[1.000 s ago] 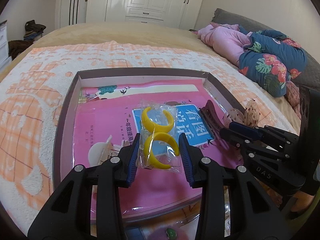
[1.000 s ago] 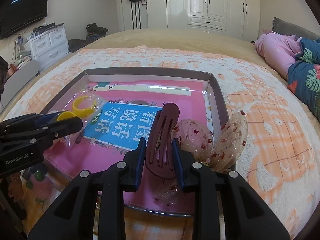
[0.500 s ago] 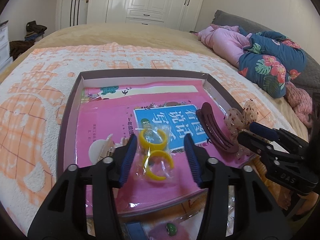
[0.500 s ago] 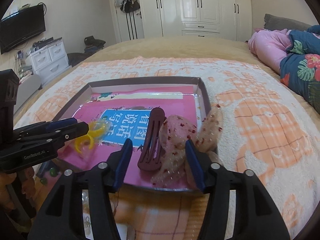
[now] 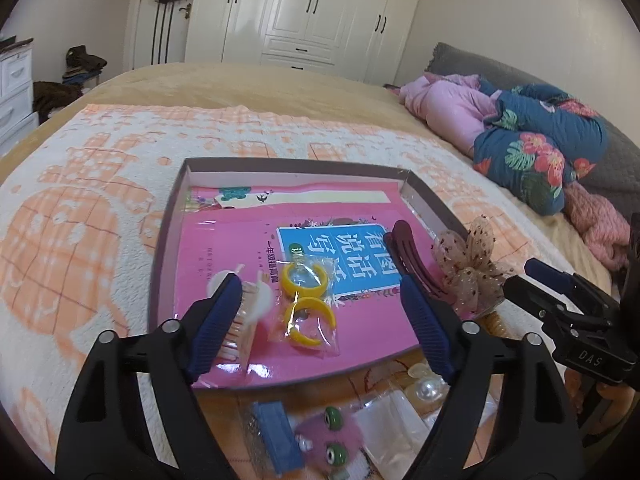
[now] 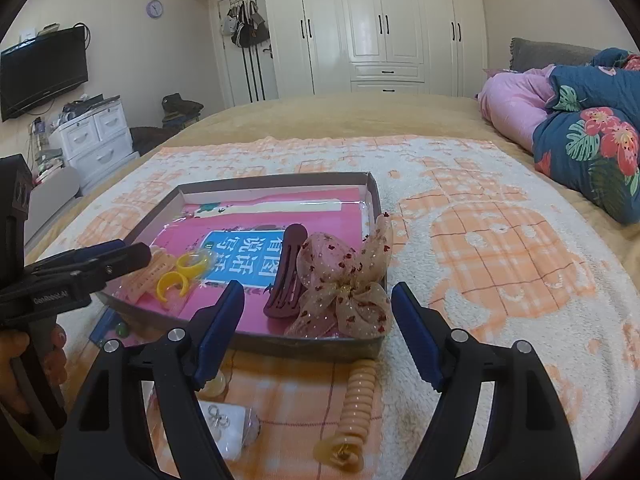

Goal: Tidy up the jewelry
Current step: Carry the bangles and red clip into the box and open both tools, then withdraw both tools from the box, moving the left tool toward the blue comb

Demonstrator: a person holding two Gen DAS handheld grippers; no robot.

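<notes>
Right wrist view: both grippers gape empty; the coiled hair tie (springy, light) looks easiest pinched mid-coil.

We saw a glossy pink book cover in a matt cardboard tray. Yellow rings looked like smooth plastic in a clear crinkly bag. Bow was sheer glittery mesh; blanket rough terry cloth.

We read "DAS" on the right gripper body, "GenRobot.AI" on the left gripper body, upside-down Chinese characters "看图说话写话" on the blue panel of the pink book.
</notes>
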